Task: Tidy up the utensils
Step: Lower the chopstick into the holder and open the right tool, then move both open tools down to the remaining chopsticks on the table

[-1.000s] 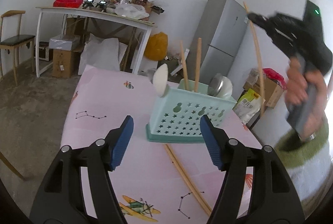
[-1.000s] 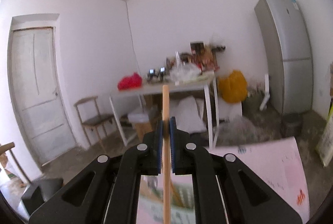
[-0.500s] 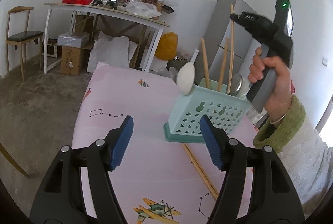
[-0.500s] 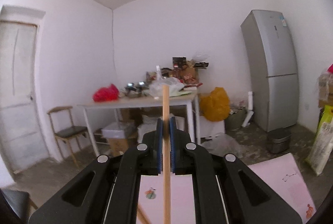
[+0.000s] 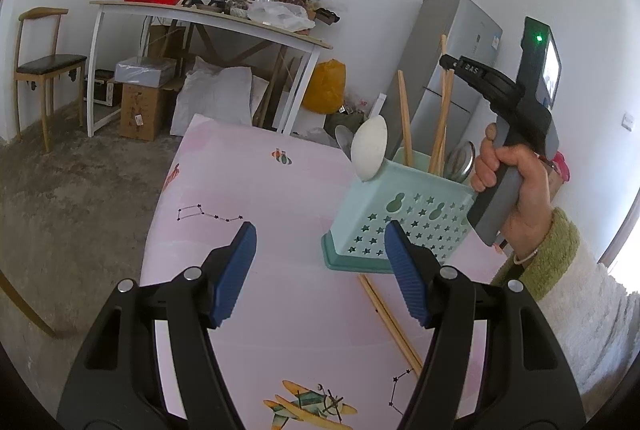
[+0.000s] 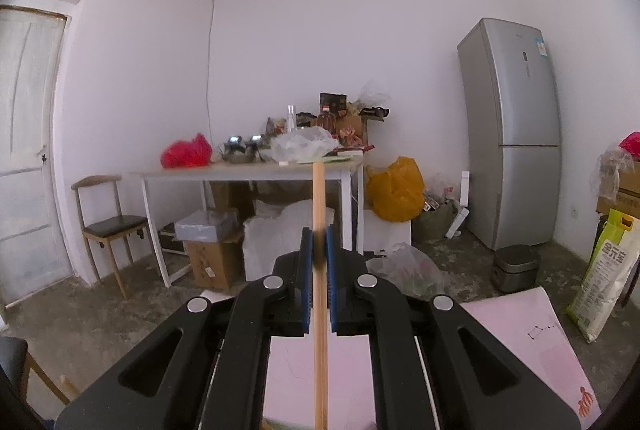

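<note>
A teal star-punched basket (image 5: 400, 218) stands on the pink table (image 5: 248, 190). In it are a white spoon (image 5: 370, 148), a metal spoon (image 5: 460, 160) and upright wooden chopsticks (image 5: 404, 118). My left gripper (image 5: 320, 274) is open just in front of the basket, with nothing between its blue pads (image 5: 236, 270). A hand holds my right gripper (image 5: 450, 64) above the basket's right side. It is shut on a wooden chopstick (image 6: 319, 198) that points up; the chopstick's (image 5: 442, 102) lower end reaches down into the basket. Two more chopsticks (image 5: 390, 314) lie on the table by the basket.
The table's left edge (image 5: 160, 206) drops to a concrete floor. At the back are a cluttered white table (image 5: 208, 18), a wooden chair (image 5: 40, 62), cardboard boxes (image 5: 140, 106), a yellow bag (image 5: 324, 90) and a grey fridge (image 6: 512, 134).
The right gripper has come in from the upper right and sunk over the basket, bringing its chopstick upright into it. My left gripper has stayed open and hardly moved.
</note>
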`<state>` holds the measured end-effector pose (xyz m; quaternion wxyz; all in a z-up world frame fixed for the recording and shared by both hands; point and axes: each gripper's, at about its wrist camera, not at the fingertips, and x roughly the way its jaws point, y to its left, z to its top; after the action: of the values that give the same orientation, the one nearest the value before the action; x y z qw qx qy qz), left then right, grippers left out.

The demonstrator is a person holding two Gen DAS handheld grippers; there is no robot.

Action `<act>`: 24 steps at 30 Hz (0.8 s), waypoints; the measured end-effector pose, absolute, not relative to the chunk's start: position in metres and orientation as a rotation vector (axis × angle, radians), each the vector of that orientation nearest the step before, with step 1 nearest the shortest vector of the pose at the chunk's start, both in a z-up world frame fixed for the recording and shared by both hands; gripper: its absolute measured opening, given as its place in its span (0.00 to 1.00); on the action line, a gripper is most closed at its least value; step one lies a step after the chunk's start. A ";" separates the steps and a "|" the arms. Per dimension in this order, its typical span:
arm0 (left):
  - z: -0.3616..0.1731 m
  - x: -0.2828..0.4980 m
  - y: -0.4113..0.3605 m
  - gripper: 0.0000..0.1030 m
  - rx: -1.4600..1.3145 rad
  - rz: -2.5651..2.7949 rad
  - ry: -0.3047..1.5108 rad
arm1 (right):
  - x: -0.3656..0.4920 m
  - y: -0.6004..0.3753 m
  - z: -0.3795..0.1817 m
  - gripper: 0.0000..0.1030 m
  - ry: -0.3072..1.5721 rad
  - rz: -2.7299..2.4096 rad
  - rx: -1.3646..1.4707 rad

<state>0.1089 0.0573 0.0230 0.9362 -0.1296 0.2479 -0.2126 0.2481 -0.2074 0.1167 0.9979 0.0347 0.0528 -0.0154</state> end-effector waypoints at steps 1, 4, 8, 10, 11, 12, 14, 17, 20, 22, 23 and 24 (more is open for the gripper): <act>0.023 0.109 0.057 0.61 -0.263 -0.434 0.508 | 0.245 -0.209 0.116 0.07 0.108 -0.029 0.071; 0.022 0.107 0.056 0.61 -0.257 -0.434 0.512 | 0.230 -0.216 0.112 0.08 0.117 -0.028 0.075; 0.022 0.107 0.053 0.61 -0.247 -0.431 0.524 | 0.203 -0.230 0.112 0.20 0.123 -0.046 0.089; 0.023 0.106 0.050 0.61 -0.238 -0.429 0.527 | 0.187 -0.239 0.113 0.33 0.114 -0.052 0.111; 0.023 0.106 0.048 0.61 -0.233 -0.427 0.529 | 0.178 -0.244 0.115 0.35 0.106 -0.054 0.122; 0.024 0.106 0.047 0.61 -0.229 -0.426 0.532 | 0.167 -0.249 0.118 0.35 0.095 -0.059 0.134; 0.022 0.106 0.045 0.61 -0.220 -0.427 0.544 | 0.147 -0.257 0.121 0.37 0.080 -0.063 0.155; 0.020 0.103 0.040 0.61 -0.208 -0.431 0.563 | 0.114 -0.266 0.125 0.40 0.070 -0.058 0.180; 0.016 0.103 0.034 0.61 -0.191 -0.440 0.585 | 0.083 -0.269 0.119 0.43 0.096 -0.050 0.175; 0.012 0.104 0.027 0.61 -0.172 -0.450 0.615 | 0.074 -0.269 0.107 0.43 0.152 -0.033 0.182; 0.010 0.103 0.023 0.61 -0.165 -0.454 0.626 | 0.071 -0.268 0.096 0.43 0.208 -0.028 0.184; 0.007 0.103 0.019 0.61 -0.152 -0.461 0.642 | 0.070 -0.268 0.088 0.43 0.245 -0.024 0.188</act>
<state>0.1031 0.0191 0.0067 0.9200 -0.0739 0.3125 -0.2245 0.0702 -0.2682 0.0880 0.9880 0.0937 0.1219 -0.0120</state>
